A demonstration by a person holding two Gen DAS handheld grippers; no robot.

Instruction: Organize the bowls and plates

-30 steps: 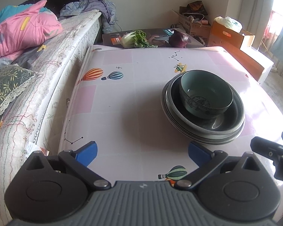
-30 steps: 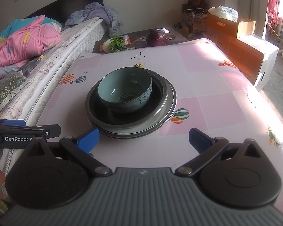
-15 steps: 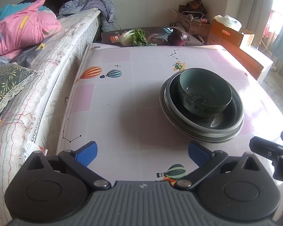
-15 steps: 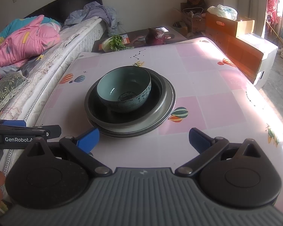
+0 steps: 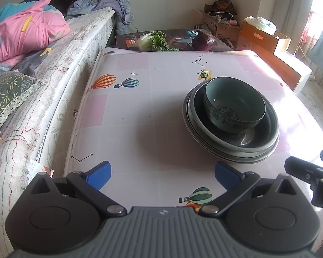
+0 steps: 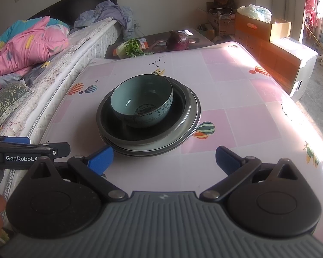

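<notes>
A teal patterned bowl (image 5: 234, 105) (image 6: 142, 103) sits inside a stack of dark grey plates (image 5: 258, 148) (image 6: 183, 129) on the pink balloon-print table (image 5: 140, 118) (image 6: 236, 99). My left gripper (image 5: 162, 173) hangs open above the table's near edge, left of the stack, holding nothing. My right gripper (image 6: 164, 158) is also open and empty, just in front of the stack, its left blue pad close to the plates' near rim. Each gripper shows at the edge of the other's view.
A bed with a pink quilt (image 5: 25, 34) runs along the table's left side. Behind the table, a low stand holds a green cabbage (image 5: 150, 40) and a purple cabbage (image 5: 203, 40). Cardboard boxes (image 6: 267, 30) stand at the back right.
Both views have shifted only slightly; the bowl and plates stay where they were and both grippers remain open.
</notes>
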